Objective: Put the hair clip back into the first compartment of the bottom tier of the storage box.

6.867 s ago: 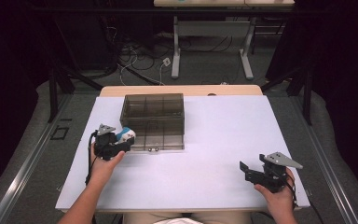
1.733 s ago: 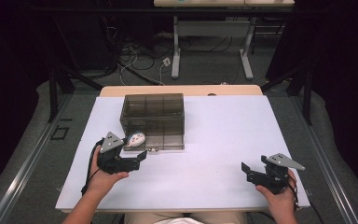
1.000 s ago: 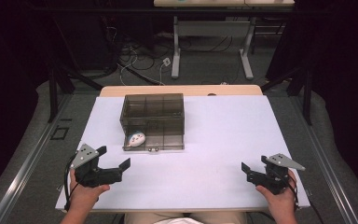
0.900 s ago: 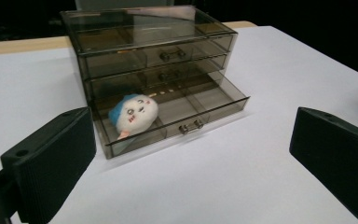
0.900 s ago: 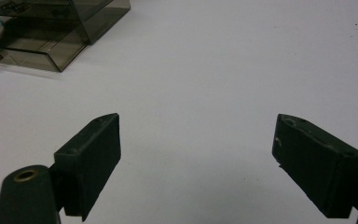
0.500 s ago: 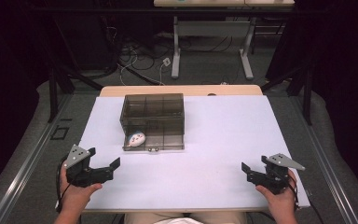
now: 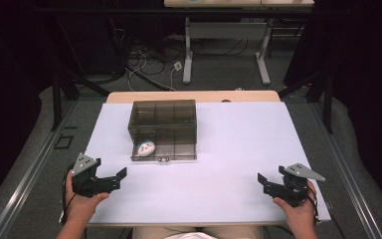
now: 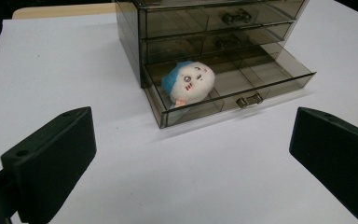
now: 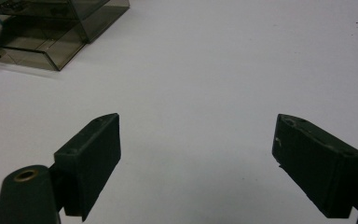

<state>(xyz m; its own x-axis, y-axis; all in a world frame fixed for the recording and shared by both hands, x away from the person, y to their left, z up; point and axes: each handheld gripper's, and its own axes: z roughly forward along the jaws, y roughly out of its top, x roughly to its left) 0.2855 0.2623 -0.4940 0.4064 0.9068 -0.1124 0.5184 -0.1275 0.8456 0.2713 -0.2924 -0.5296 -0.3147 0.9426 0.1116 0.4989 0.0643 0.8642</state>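
Note:
A smoky clear drawer box (image 7: 162,118) (image 8: 177,18) stands on the white table top, left of centre. Its bottom drawer (image 7: 164,150) (image 8: 242,93) (image 9: 37,53) is pulled out toward me. A small white plush toy with a blue cap (image 7: 144,148) (image 8: 189,83) lies in the drawer's left compartment. My left gripper (image 7: 120,178) (image 8: 191,154) rests open near the table's front left corner, pointing at the drawer, with nothing in it. At the front right my right gripper (image 7: 262,183) (image 9: 198,158) stands open and empty over bare table.
The white table top (image 7: 238,149) has a wooden strip (image 7: 194,95) along its far edge. Beyond it the floor holds cables (image 7: 144,64) and a desk frame (image 7: 224,50). Dark stands (image 7: 59,84) flank the table on both sides.
My left gripper let go of the plush toy into the open drawer, then drew back toward the front left corner of the table. The right gripper has stayed put.

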